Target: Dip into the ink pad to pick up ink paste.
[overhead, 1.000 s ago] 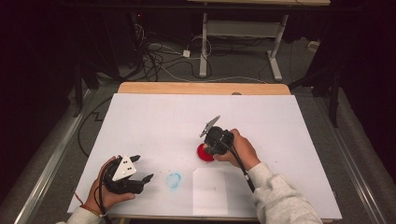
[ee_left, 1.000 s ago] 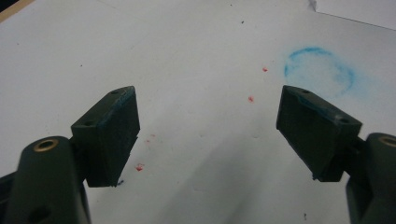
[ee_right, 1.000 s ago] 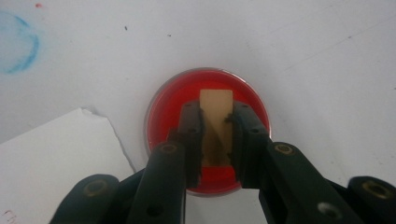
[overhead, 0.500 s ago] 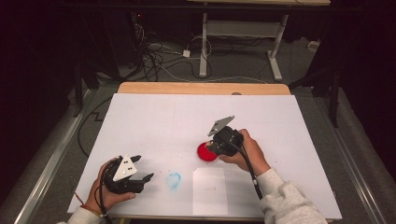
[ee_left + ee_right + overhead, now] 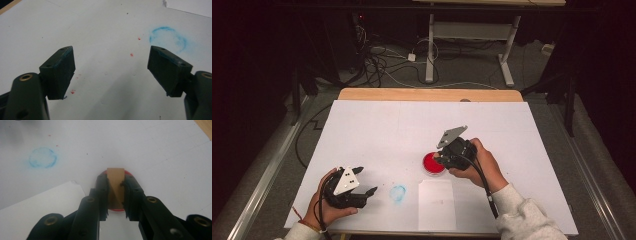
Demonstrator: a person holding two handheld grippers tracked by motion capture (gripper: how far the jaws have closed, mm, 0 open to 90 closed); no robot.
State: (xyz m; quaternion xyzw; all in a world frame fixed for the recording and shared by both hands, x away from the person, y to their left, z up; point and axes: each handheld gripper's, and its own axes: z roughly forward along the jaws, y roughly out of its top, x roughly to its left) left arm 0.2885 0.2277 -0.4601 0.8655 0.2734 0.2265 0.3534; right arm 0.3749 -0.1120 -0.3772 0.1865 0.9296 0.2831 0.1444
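Right hand: it comes in from the bottom right of the high view, in a pale grey sleeve, and reaches toward the middle of the worktop [image 5: 377,125]. The fist wraps the body of the right gripper [image 5: 443,159] from the right side.
Right gripper pose: it points left and a bit down, with its grey plate tipped up on top and its cable running back along the forearm.
Right jaws: nearly closed, pinching a small tan block [image 5: 115,185] between the pads. The block stands up tall and sticks out past the jaw tips.
Red dish: a small round red dish [image 5: 433,163] sits on the worktop, right under the jaw tips and the block. I cannot tell if the block touches it.
Left hand: it rests low at the bottom left, well apart from the right hand, with a thin band on the wrist.
Left gripper: the left gripper [image 5: 111,72] points right, toward the blue ring mark [image 5: 398,193].
Left jaws: wide open, with nothing between them, just bare worktop.
Paper: a white sheet [image 5: 437,202] lies just below the red dish, beside the blue ring mark.
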